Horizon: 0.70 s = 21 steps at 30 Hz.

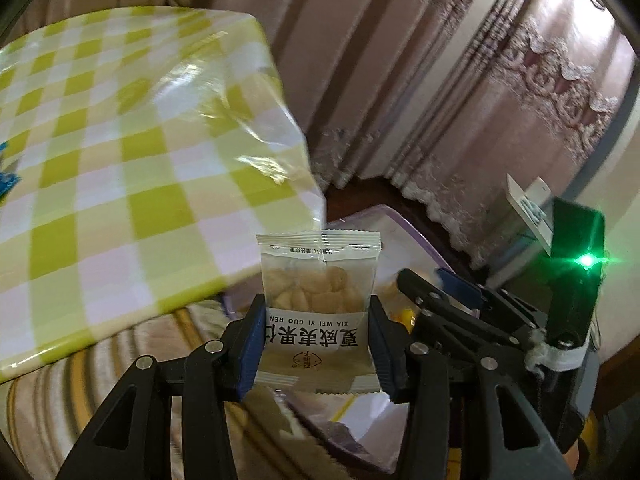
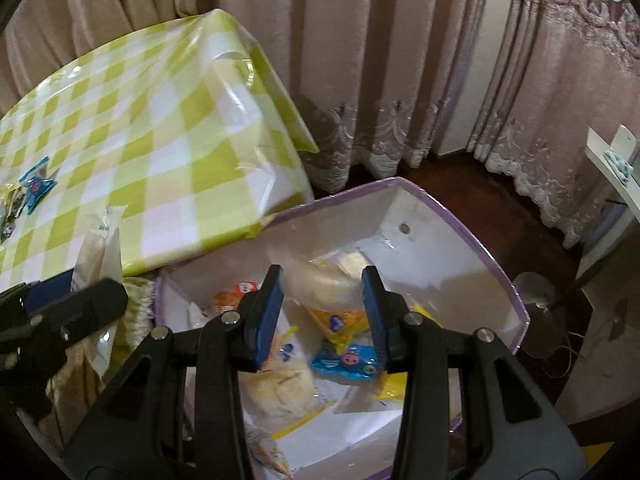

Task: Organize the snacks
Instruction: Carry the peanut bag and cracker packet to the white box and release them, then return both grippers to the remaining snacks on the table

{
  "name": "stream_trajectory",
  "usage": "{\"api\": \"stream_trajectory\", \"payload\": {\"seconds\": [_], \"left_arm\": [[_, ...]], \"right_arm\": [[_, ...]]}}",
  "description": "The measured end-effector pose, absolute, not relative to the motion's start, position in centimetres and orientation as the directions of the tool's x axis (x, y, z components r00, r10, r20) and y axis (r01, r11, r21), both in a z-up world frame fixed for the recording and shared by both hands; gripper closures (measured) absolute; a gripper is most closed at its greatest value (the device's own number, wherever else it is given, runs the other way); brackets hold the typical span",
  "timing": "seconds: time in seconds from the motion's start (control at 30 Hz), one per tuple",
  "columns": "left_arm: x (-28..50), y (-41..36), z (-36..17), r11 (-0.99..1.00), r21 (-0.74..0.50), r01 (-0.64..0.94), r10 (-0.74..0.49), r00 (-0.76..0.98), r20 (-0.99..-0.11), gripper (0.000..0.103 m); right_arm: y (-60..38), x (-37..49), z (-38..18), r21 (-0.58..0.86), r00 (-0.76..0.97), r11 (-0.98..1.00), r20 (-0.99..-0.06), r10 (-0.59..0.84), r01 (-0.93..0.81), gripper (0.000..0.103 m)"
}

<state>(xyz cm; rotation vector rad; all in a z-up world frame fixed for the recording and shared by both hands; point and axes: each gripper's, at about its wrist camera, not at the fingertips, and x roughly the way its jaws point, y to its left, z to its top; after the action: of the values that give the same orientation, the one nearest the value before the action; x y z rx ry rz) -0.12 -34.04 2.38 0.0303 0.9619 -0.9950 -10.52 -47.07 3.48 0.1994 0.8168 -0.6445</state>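
Observation:
My left gripper (image 1: pixel 318 312) is shut on a clear macadamia nut packet (image 1: pixel 318 300) with Chinese print, held upright beside the table corner, above the edge of the purple-rimmed white box (image 1: pixel 404 224). The packet also shows in the right wrist view (image 2: pixel 100 248), with the left gripper (image 2: pixel 72 304) at the left. My right gripper (image 2: pixel 322 304) is open over the box (image 2: pixel 496 276). A pale snack packet (image 2: pixel 324 288), blurred, shows between its fingers and I cannot tell whether they touch it. Several snack packets (image 2: pixel 340 356) lie in the box. The right gripper also appears in the left wrist view (image 1: pixel 436 284).
The table with a green-and-white checked cloth (image 2: pixel 132 140) stands to the left, with a few snack packets (image 2: pixel 34 188) at its left edge. Pink curtains (image 2: pixel 360 60) hang behind. A white stand (image 2: pixel 616 160) is at the right. A striped cushion (image 1: pixel 100 380) lies below the table.

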Motion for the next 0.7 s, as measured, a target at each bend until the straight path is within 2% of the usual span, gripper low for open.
{"api": "stream_trajectory", "payload": {"seconds": [0.17, 0.27, 0.4, 0.5, 0.6, 0.7], "left_arm": [[0.0, -33.9, 3.8, 0.622, -0.340, 0.705, -0.673, 0.259, -0.693, 0.038], [0.5, -33.5, 5.0, 0.658, -0.294, 0.693, -0.654, 0.333, -0.680, 0.027], [1.1, -32.4, 4.8, 0.689, -0.269, 0.673, -0.625, 0.364, -0.691, 0.027], [1.8, -31.1, 4.5, 0.735, -0.232, 0.637, -0.575, 0.405, -0.711, 0.027], [2.7, -28.9, 4.2, 0.784, -0.210, 0.585, -0.530, 0.453, -0.717, 0.027], [3.9, -26.3, 4.3, 0.824, -0.203, 0.529, -0.495, 0.498, -0.712, 0.027]], "right_arm": [[-47.6, -10.9, 3.4, -0.072, 0.494, 0.782, -0.738, -0.460, 0.619, 0.059], [-47.5, -10.8, 3.5, -0.067, 0.497, 0.779, -0.735, -0.461, 0.623, 0.059], [-47.2, -10.4, 3.5, -0.065, 0.504, 0.787, -0.735, -0.454, 0.614, 0.059], [-46.6, -10.2, 3.7, -0.038, 0.526, 0.797, -0.732, -0.433, 0.602, 0.042], [-45.5, -9.7, 3.9, -0.021, 0.551, 0.819, -0.729, -0.405, 0.574, 0.039], [-44.1, -8.5, 3.8, 0.008, 0.575, 0.846, -0.737, -0.356, 0.534, 0.031]]}}
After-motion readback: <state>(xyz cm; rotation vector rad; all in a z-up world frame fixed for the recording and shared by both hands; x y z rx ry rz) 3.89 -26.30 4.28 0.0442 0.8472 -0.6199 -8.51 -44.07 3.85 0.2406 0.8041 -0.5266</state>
